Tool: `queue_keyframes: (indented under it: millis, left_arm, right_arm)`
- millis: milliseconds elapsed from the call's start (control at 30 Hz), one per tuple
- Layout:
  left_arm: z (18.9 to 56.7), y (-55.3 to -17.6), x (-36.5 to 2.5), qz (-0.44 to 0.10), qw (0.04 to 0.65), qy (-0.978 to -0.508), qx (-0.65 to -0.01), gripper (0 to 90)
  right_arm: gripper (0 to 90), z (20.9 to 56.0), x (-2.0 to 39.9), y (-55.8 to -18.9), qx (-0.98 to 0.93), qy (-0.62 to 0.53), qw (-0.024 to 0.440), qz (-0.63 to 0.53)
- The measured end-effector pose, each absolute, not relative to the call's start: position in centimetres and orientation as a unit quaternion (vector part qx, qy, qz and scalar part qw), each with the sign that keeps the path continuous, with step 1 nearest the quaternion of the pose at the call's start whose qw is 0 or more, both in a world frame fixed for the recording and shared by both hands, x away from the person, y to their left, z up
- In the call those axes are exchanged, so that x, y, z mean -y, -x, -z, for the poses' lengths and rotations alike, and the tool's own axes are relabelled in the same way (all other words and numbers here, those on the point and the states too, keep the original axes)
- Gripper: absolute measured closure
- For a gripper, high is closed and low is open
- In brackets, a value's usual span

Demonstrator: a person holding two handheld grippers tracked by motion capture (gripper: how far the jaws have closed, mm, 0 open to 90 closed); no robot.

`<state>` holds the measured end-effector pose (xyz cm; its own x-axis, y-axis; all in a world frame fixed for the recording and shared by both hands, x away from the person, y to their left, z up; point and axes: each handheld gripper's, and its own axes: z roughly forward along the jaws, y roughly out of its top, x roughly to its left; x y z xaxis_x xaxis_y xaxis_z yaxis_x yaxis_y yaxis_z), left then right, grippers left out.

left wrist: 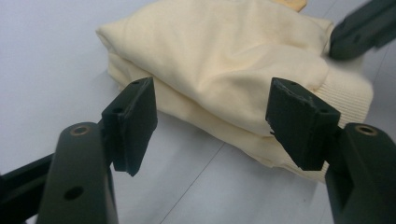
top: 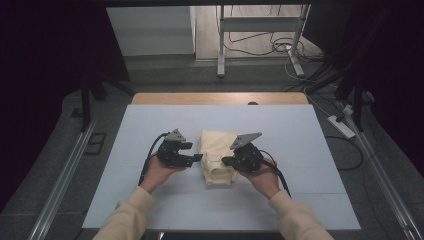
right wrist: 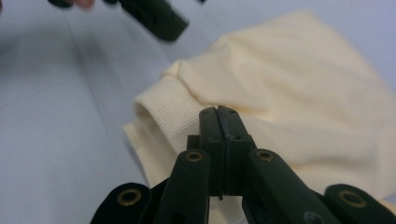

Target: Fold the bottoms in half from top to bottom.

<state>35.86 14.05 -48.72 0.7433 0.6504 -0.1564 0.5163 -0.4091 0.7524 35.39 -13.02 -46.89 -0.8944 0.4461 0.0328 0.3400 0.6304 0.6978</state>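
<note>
A cream folded garment [top: 217,157] lies in the middle of the pale blue table cover [top: 150,125]. My left gripper [top: 197,157] is at its left side. In the left gripper view, the left gripper [left wrist: 210,112] stands open, its two pads [left wrist: 135,116] apart in front of the garment's [left wrist: 224,51] folded edge and not pressing it. My right gripper [top: 225,161] rests at the garment's right side. In the right gripper view, the right gripper [right wrist: 219,114] is shut with its pads together and nothing between them, above the ribbed cuff [right wrist: 163,116].
A wooden table edge [top: 220,98] runs along the far side of the cover. Beyond it stand metal frame legs [top: 220,50] and loose cables on the floor. A power strip [top: 341,126] lies at the right, and metal rails [top: 65,175] flank the table.
</note>
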Motion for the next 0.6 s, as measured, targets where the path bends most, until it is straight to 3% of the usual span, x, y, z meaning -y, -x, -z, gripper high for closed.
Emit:
queue_keyframes:
  millis: [600]
  left_arm:
    - [48.8,-35.9,-14.5,-0.080,0.418,-0.833,-0.354,32.1]
  right_arm:
    - [89.0,50.6,12.9,-33.9,-0.918,-0.199,0.052,-0.339]
